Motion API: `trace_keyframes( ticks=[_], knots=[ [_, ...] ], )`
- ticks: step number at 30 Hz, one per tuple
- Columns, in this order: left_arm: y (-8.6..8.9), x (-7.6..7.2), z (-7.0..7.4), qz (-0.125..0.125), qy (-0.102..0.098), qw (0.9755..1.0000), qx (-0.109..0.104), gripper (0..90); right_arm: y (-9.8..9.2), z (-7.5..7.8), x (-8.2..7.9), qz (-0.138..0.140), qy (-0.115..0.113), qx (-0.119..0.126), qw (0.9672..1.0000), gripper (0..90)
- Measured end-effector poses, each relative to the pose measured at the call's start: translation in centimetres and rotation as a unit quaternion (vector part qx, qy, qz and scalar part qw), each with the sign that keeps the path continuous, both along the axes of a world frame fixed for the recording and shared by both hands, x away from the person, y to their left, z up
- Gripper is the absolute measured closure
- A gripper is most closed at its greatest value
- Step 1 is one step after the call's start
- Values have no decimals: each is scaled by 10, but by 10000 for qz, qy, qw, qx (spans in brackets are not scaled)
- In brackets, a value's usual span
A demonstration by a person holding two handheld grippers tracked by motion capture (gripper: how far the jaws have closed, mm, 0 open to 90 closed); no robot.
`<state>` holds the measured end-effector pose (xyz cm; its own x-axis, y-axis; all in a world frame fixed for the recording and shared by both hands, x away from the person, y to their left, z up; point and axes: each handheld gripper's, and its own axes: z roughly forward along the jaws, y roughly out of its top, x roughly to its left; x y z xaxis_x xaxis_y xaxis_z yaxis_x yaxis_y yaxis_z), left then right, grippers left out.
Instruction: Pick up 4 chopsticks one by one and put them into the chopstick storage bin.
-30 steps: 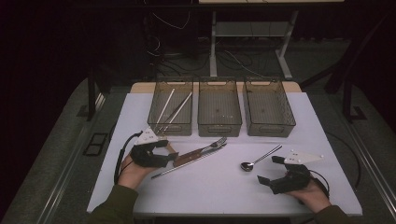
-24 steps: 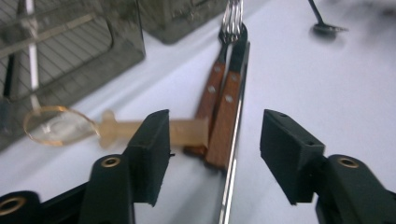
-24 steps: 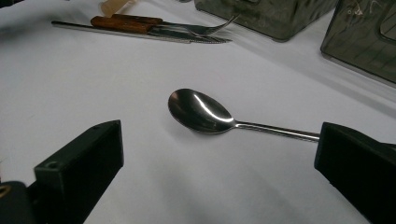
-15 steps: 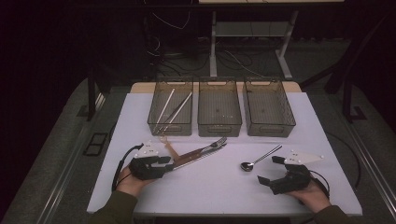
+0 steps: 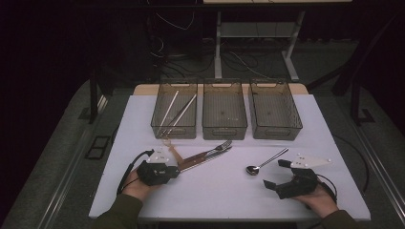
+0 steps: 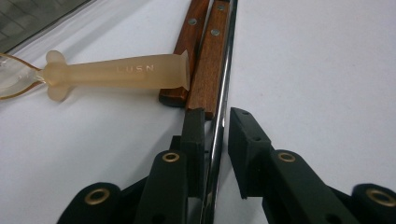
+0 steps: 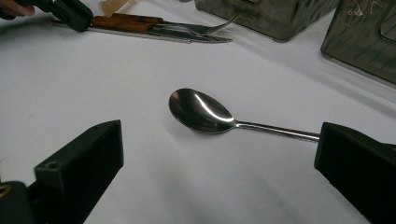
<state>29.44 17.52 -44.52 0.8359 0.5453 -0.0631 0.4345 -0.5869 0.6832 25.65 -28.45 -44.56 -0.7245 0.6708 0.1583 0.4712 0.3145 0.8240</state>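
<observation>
Seen from the left gripper (image 6: 215, 135) view: pale plastic handle (image 6: 116, 74) stamped LUSN, unreadable from above. Fingers (image 6: 194, 135) just closing around the knife (image 6: 212, 60) handle end on the worktop (image 6: 327, 70), right pad not yet touching. Right gripper (image 7: 219, 158) fingers wide apart, spoon (image 7: 201, 111) just ahead between them.

Three bins (image 5: 224, 114); two chopsticks (image 5: 177, 113); one fork (image 5: 217, 148), knife (image 5: 203, 160), spoon (image 5: 265, 162), plastic spoon (image 5: 171, 148).

1. Left gripper (image 5: 177, 166) sits low at the near left, fingers (image 6: 194, 133) pointing right and closing in, a narrow gap left between them.
2. Right gripper (image 5: 277, 172) rests at the near right, fingers (image 7: 79, 161) spread wide, aimed left.
3. Both forearms enter from the near edge.
</observation>
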Motion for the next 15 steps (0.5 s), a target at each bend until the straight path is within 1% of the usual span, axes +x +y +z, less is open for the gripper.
trace_keyframes(
  ticks=[1,4,8,10,15],
  knots=[
    [0,0,0,16,6,10000,-31,774,0,0,0,4,2,-4,10000,15],
    [0,0,-1,-17,19,10000,-37,785,0,0,0,2,2,-1,10000,15],
    [0,-1,0,-99,62,9999,-8,814,0,0,0,4,1,-5,10000,14],
    [-1,-2,0,-136,51,9999,7,819,0,0,0,7,3,-9,10000,14],
    [-1,-2,0,-158,90,9998,3,828,0,0,0,13,13,-14,10000,14]
  ],
)
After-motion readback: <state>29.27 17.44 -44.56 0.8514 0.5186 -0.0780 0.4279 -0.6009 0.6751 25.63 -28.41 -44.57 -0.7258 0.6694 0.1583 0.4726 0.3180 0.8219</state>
